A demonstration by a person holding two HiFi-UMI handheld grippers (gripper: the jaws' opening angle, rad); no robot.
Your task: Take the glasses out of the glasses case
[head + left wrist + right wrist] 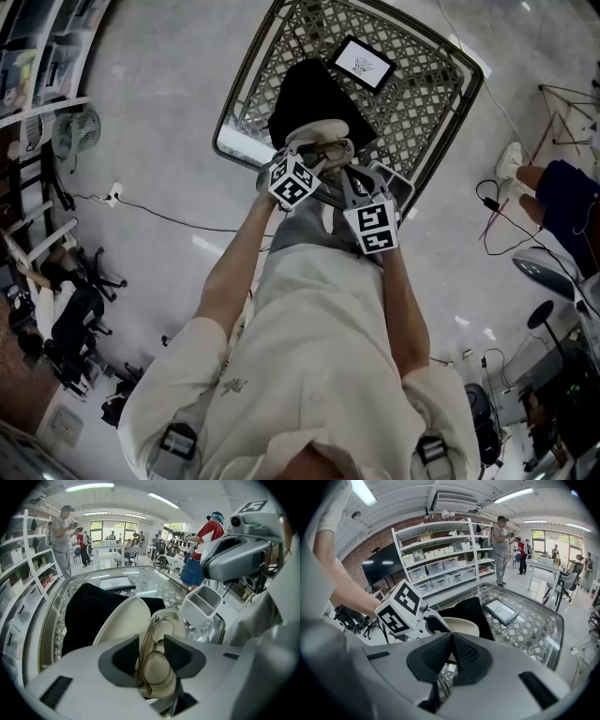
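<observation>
The cream glasses case [323,131] lies open on a black cloth [309,89], its lid [123,620] swung up to the left. Thin wire-framed glasses [151,637] rest folded in the lower half [168,620]. My left gripper [151,651] reaches down into the case, open, its two dark pads on either side of the glasses and apart from the frame. My right gripper [451,641] hovers just right of the case [461,626], its pads together with nothing between them. Both marker cubes [293,181] show below the case in the head view.
The cloth lies on a glass table with a lattice pattern [412,75]. A dark framed tablet [362,63] lies beyond the case. A white two-part bin [204,604] stands right of the case. Shelves [440,559] and several people stand further off.
</observation>
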